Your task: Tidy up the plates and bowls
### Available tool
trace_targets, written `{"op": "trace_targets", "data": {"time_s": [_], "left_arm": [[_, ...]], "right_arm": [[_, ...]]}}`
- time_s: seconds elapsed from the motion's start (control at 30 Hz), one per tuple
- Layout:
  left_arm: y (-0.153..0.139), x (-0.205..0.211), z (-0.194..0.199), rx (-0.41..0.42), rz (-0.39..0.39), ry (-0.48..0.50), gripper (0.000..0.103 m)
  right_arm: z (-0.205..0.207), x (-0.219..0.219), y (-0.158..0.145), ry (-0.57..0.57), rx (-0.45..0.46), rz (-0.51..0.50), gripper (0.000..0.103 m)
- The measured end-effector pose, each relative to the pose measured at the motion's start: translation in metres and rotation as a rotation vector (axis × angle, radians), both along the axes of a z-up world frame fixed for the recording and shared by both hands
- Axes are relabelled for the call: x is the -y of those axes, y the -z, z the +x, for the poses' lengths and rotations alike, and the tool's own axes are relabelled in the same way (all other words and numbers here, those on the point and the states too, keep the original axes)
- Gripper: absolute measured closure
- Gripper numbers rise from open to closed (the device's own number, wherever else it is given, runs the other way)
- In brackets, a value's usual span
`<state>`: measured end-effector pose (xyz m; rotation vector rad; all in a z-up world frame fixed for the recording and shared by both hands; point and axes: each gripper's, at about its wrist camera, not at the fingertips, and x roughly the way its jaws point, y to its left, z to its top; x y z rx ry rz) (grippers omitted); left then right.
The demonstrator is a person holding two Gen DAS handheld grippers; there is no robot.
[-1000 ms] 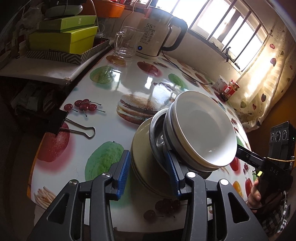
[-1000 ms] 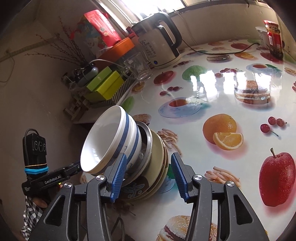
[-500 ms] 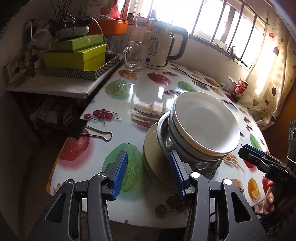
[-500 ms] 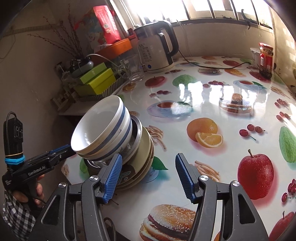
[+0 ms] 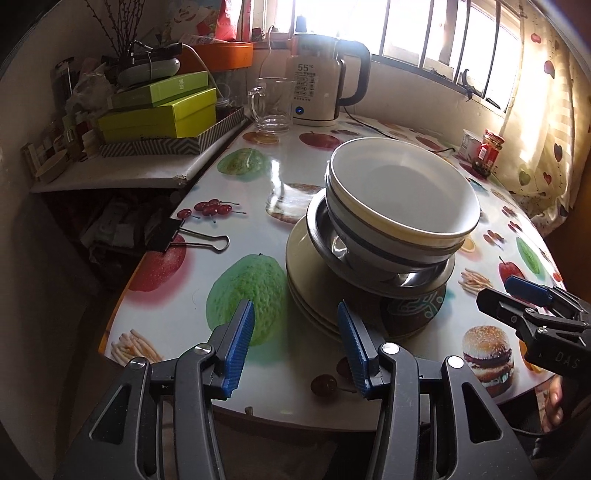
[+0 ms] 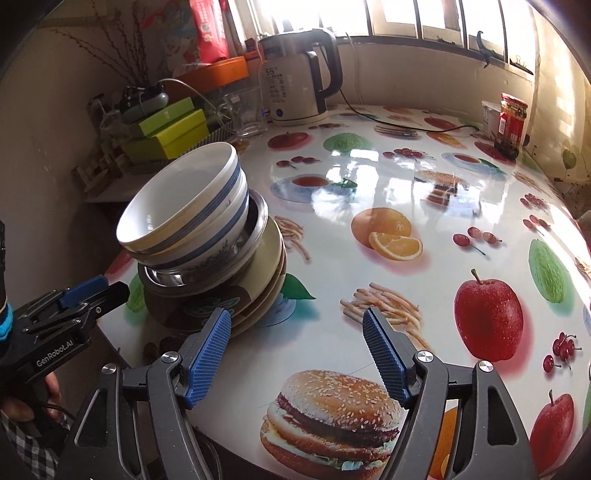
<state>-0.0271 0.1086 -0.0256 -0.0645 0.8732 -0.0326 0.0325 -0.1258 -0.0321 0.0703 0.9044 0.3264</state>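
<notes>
Nesting bowls (image 5: 402, 206) atop stacked plates (image 5: 306, 280).

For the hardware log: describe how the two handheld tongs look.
Both tongs, left and right, have black frames, silver pivot screws and ribbed blue pads. The left body reads "GenRobot.AI", with a blue band and checkered sleeve behind; the right shows "DAS".

A lived-in home kitchen — electric kettle (image 5: 321, 92), glass mug (image 5: 271, 105), sauce jar (image 6: 512, 118) and stacked dishes (image 5: 376, 251) on a fruit-print counter (image 6: 388, 206) beneath a curtained window (image 5: 436, 33).
</notes>
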Motion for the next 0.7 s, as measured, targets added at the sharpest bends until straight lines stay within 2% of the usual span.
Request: {"op": "trace_targets", "data": {"time_s": [0.07, 0.57, 0.7], "left_arm": [[0.003, 0.001, -0.001, -0.006, 0.006, -0.003, 0.041], [0.01, 0.002, -0.007, -0.024, 0.046, -0.044, 0.041], [0.01, 0.005, -0.008, -0.02, 0.05, -0.04, 0.041]], "right_arm": [[-0.002, -0.003, 0.003, 0.0, -0.007, -0.012, 0.027], [-0.011, -0.01, 0.012, 0.019, -0.023, -0.031, 0.026], [-0.012, -0.011, 0.015, 0.018, -0.034, -0.027, 0.021]]}}
